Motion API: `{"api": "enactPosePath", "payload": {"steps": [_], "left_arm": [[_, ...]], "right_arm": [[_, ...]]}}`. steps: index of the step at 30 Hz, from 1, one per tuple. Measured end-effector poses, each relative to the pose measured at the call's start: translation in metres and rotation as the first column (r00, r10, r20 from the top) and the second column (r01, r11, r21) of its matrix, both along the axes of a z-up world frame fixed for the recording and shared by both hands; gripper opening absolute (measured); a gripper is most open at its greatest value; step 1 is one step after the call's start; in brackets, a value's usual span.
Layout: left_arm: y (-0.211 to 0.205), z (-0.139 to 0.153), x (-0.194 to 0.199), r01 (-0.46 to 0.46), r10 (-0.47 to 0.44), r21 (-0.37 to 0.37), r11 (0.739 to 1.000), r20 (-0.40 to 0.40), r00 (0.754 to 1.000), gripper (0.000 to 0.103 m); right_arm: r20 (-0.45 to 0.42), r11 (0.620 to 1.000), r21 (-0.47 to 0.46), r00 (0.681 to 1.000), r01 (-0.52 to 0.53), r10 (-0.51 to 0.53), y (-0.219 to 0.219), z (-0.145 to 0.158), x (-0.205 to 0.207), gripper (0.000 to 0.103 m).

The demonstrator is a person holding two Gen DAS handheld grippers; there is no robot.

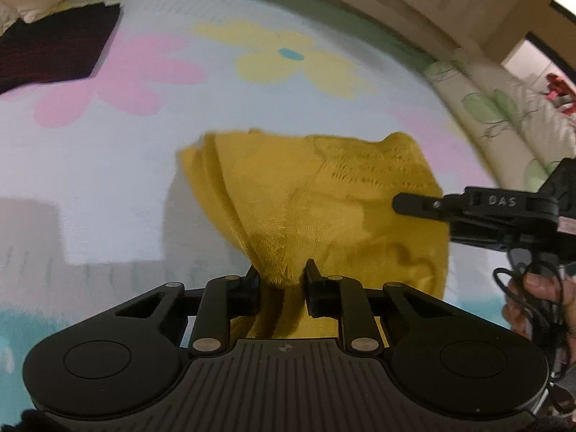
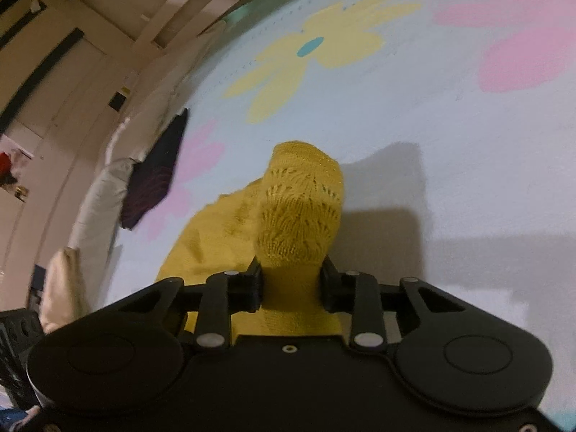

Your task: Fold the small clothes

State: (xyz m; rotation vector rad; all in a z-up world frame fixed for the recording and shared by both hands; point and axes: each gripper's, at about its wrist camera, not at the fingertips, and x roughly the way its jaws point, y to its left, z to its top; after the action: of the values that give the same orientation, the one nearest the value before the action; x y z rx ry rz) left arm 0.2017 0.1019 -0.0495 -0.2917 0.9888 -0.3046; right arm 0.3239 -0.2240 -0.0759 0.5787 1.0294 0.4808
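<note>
The left gripper (image 1: 282, 280) is clenched on a bunched fold of the mustard-yellow knit garment (image 1: 316, 194), and the right gripper (image 2: 292, 277) pinches another bunched part of it. The garment hangs between them above the pale flower-print bed cover (image 1: 108, 165). Bare cover spreads wide ahead of both grippers. A dark folded cloth (image 1: 54, 46) lies well apart near the cover's far edge, beside a pillow (image 2: 97, 198).
</note>
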Motion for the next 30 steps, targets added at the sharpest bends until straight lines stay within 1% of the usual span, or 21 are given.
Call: {"api": "enactPosePath", "payload": {"steps": [4, 7, 9, 13, 16, 18, 19, 20, 21, 22, 23, 24, 25, 26, 28, 30], "left_arm": [[-0.007, 0.014, -0.021, 0.017, -0.018, -0.050, 0.999, -0.011, 1.000, 0.021], [-0.020, 0.021, -0.041, 0.043, -0.043, -0.049, 0.998, -0.011, 0.999, 0.021], [-0.030, 0.029, -0.056, 0.071, -0.071, -0.043, 0.996, 0.009, 0.997, 0.021], [-0.043, 0.041, -0.084, 0.089, -0.087, -0.061, 0.994, 0.040, 0.995, 0.021], [-0.050, 0.043, -0.102, 0.096, -0.094, -0.093, 0.991, 0.023, 0.995, 0.021], [-0.056, 0.034, -0.109, 0.098, -0.100, -0.088, 0.991, -0.014, 0.995, 0.023], [-0.059, 0.027, -0.113, 0.094, -0.098, -0.079, 0.992, -0.050, 0.994, 0.025], [-0.062, 0.014, -0.118, 0.092, -0.097, -0.056, 0.994, -0.104, 0.990, 0.025], [-0.066, 0.001, -0.121, 0.093, -0.096, -0.027, 0.995, -0.158, 0.983, 0.025], [-0.069, -0.014, -0.123, 0.104, -0.099, 0.009, 0.995, -0.222, 0.970, 0.025], [-0.071, -0.028, -0.125, 0.118, -0.104, 0.033, 0.992, -0.282, 0.954, 0.025], [-0.069, -0.035, -0.128, 0.119, -0.108, 0.021, 0.993, -0.296, 0.949, 0.025], [-0.066, -0.035, -0.133, 0.107, -0.100, 0.011, 0.994, -0.274, 0.956, 0.025], [-0.065, -0.030, -0.135, 0.102, -0.093, 0.020, 0.995, -0.249, 0.964, 0.025], [-0.064, -0.018, -0.135, 0.097, -0.087, 0.049, 0.994, -0.185, 0.979, 0.025], [-0.065, -0.009, -0.134, 0.082, -0.071, 0.081, 0.993, -0.122, 0.990, 0.025]], "right_arm": [[-0.022, 1.000, 0.001, 1.000, -0.009, 0.010, -0.013, 0.016, -0.016, 0.041], [-0.042, 1.000, 0.007, 0.999, -0.008, 0.009, -0.024, 0.026, -0.035, 0.041], [-0.045, 1.000, 0.011, 0.999, -0.008, 0.008, -0.031, 0.033, -0.048, 0.041], [-0.028, 1.000, 0.000, 0.999, -0.018, 0.018, -0.044, 0.050, -0.075, 0.041], [-0.020, 1.000, 0.015, 1.000, -0.006, 0.006, -0.058, 0.060, -0.095, 0.041], [-0.031, 1.000, 0.021, 0.999, 0.008, -0.008, -0.067, 0.061, -0.106, 0.041], [-0.037, 1.000, 0.005, 0.999, 0.007, -0.007, -0.068, 0.060, -0.111, 0.041], [-0.047, 1.000, -0.021, 0.999, 0.005, -0.006, -0.070, 0.057, -0.115, 0.043], [-0.071, 0.999, -0.052, 0.998, -0.002, -0.002, -0.070, 0.051, -0.118, 0.048], [-0.098, 0.995, -0.097, 0.995, -0.001, -0.008, -0.072, 0.044, -0.120, 0.048], [-0.121, 0.984, -0.176, 0.992, 0.008, -0.029, -0.072, 0.036, -0.122, 0.048], [-0.129, 0.966, -0.257, 0.991, 0.002, -0.036, -0.071, 0.031, -0.124, 0.049], [-0.121, 0.948, -0.318, 0.992, -0.004, -0.037, -0.072, 0.029, -0.126, 0.049], [-0.110, 0.945, -0.326, 0.993, -0.001, -0.037, -0.073, 0.030, -0.128, 0.049], [-0.078, 0.961, -0.274, 0.995, 0.031, -0.055, -0.081, 0.039, -0.133, 0.055], [-0.031, 0.968, -0.244, 0.997, 0.060, -0.070, -0.087, 0.049, -0.141, 0.065]]}}
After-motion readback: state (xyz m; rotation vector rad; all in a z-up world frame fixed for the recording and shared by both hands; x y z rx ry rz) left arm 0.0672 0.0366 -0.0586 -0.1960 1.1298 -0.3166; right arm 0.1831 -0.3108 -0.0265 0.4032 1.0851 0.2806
